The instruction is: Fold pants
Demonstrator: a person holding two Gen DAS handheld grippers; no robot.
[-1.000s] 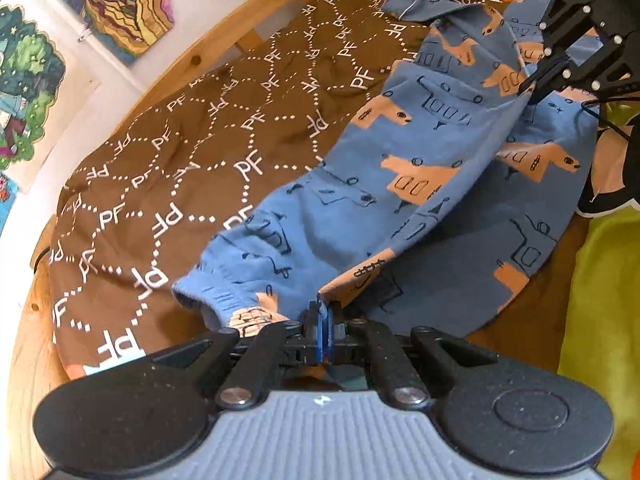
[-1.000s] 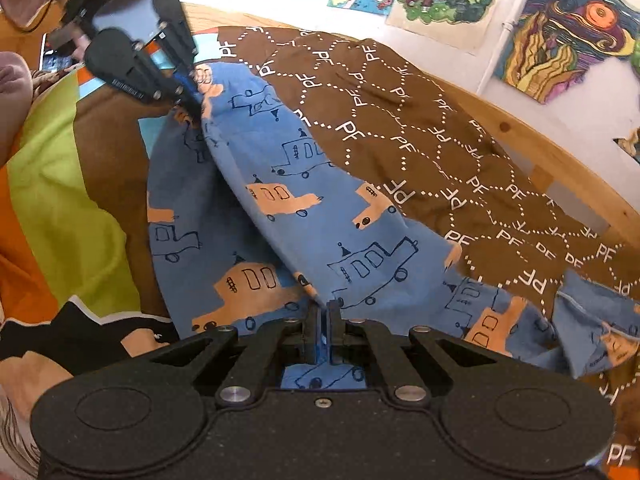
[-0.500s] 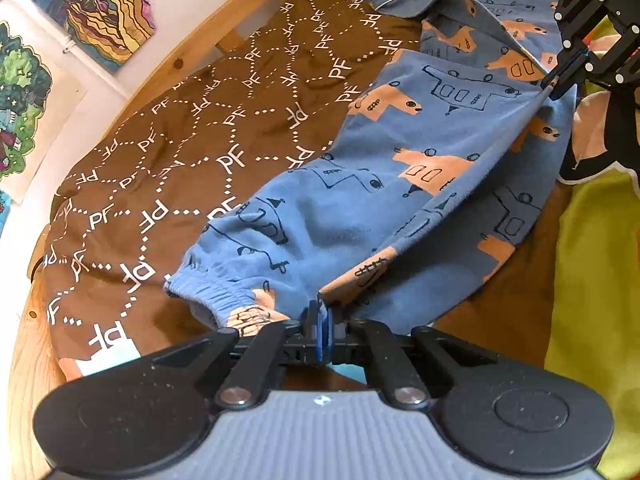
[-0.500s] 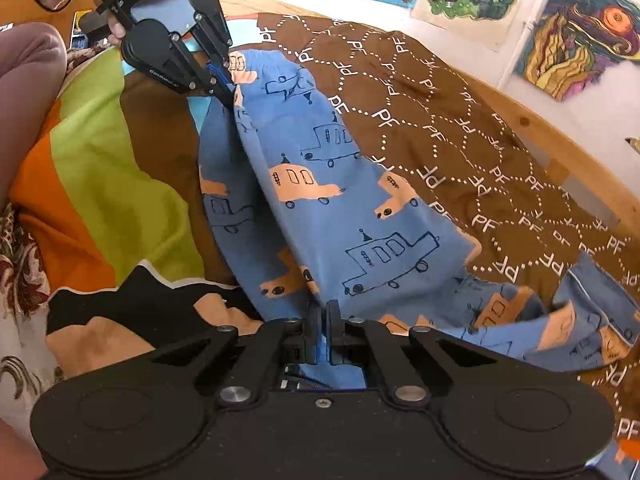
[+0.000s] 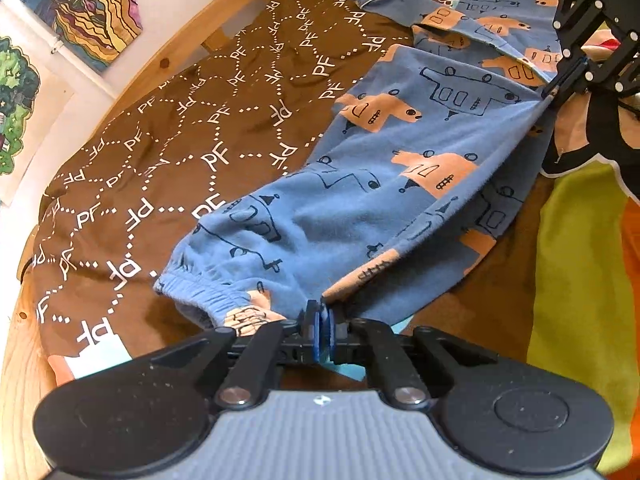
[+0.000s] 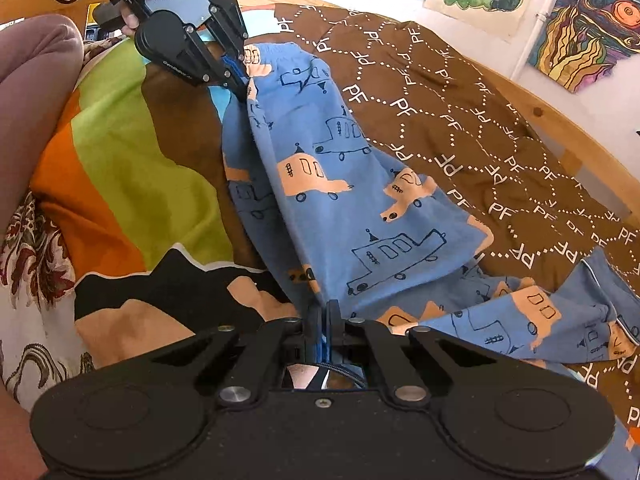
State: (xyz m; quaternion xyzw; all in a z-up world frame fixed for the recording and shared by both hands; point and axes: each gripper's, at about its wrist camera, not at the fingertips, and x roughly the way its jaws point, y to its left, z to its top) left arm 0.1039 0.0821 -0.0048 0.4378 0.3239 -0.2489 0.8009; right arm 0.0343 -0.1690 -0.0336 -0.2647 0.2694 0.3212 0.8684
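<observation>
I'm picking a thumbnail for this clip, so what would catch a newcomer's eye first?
The blue pants printed with orange vehicles, lying across the brown PF-patterned bedspread, with one edge pulled taut between the left gripper and right gripper, each pinching an end. Next, the bright green and orange blanket beside the pants, and the colourful drawings on the wall behind the bed.

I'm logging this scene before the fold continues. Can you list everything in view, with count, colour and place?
pants: one, blue with orange vehicle print, stretched between both grippers
second blue garment: one, same print, crumpled beyond the pants
brown cover: one, white PF pattern, under the pants
multicolour blanket: one, green, orange, black, beside the pants
drawings: several, colourful, on the wall
bed frame: one, wooden, at the edge
left gripper: black, shut on pants
right gripper: black, shut on pants
</observation>
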